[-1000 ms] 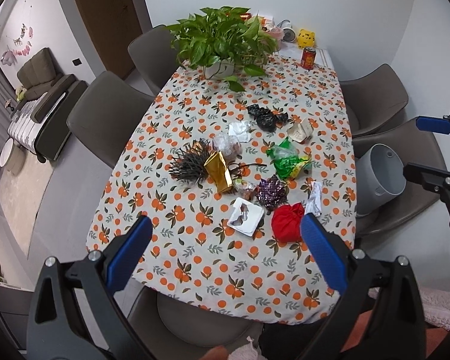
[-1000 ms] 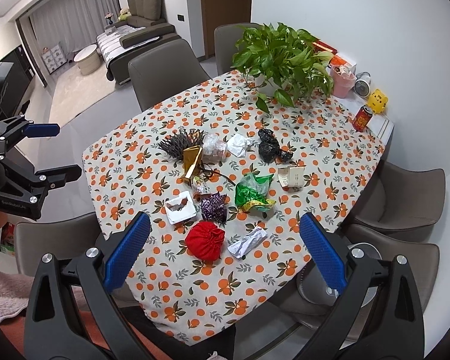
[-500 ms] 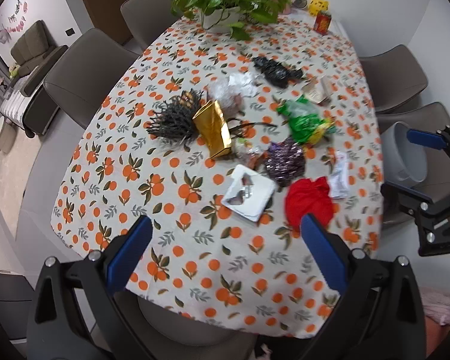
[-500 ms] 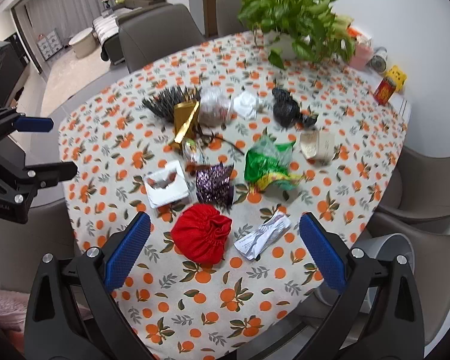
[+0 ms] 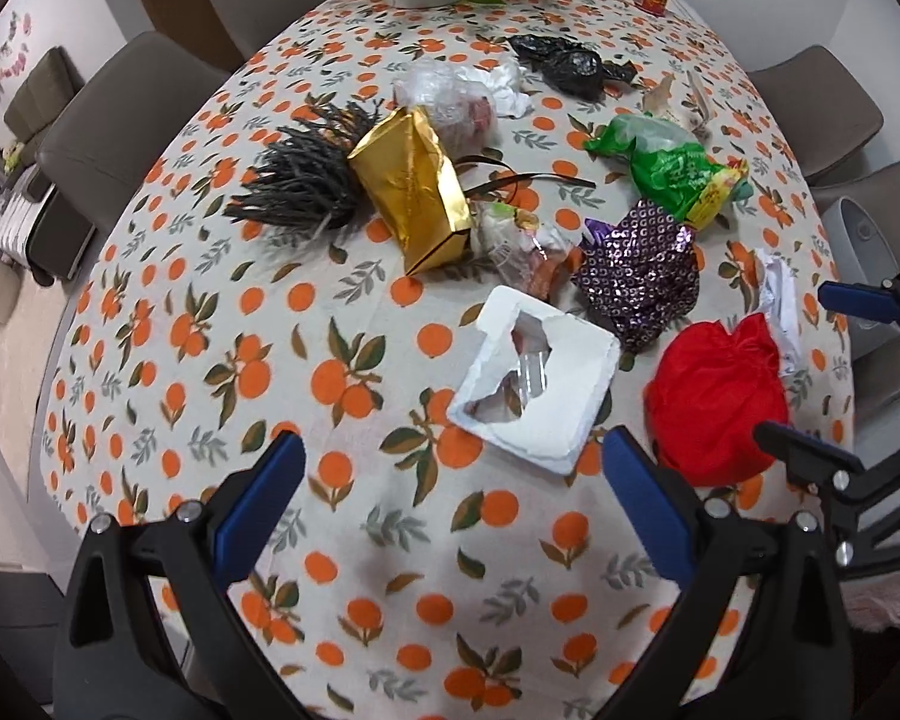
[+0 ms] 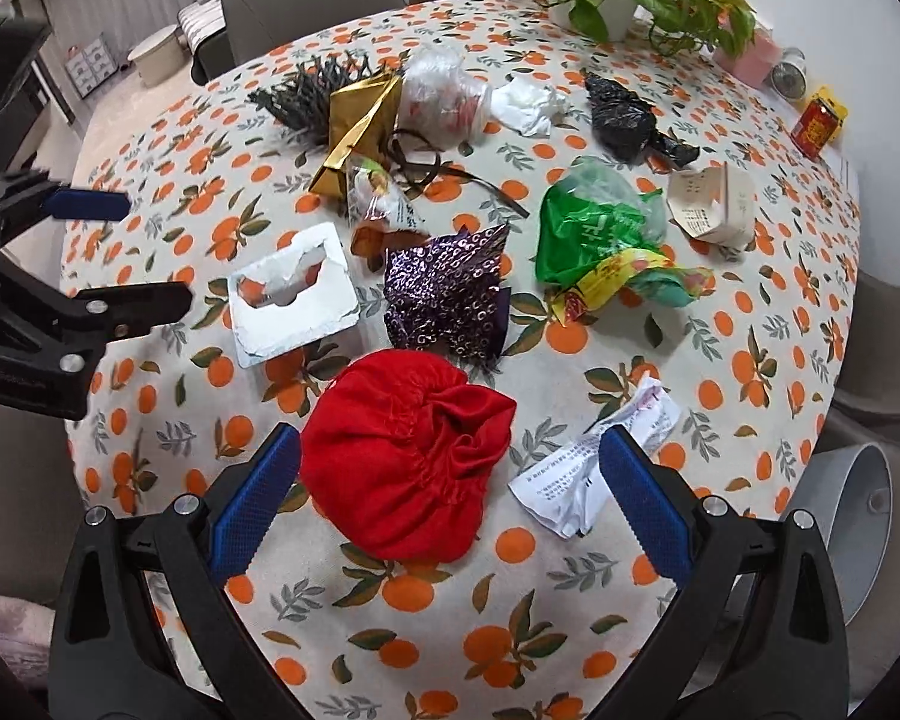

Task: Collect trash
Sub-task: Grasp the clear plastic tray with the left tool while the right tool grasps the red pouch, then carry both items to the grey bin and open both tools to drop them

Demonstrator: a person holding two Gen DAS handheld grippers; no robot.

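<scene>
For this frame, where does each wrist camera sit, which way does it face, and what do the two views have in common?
Left wrist: on the left gripper, looking down at the white foam tray; its own open blue fingers show, and the right gripper at the right edge.
Right wrist: on the right gripper, facing the red pouch; the left gripper shows at left.
Shared: tray, pouch, purple wrapper, gold bag.

Even, bright indoor light is falling from above on the tablecloth (image 5: 354,276), casting only soft, short shadows beneath the litter. The gold foil bag (image 5: 411,186) is catching a mild glare. Fisheye distortion is bending the table's edges into a dome and darkening the corners of both views into black vignettes. The centre is staying sharp; the chairs (image 6: 306,6) near the rim are smearing slightly.
</scene>
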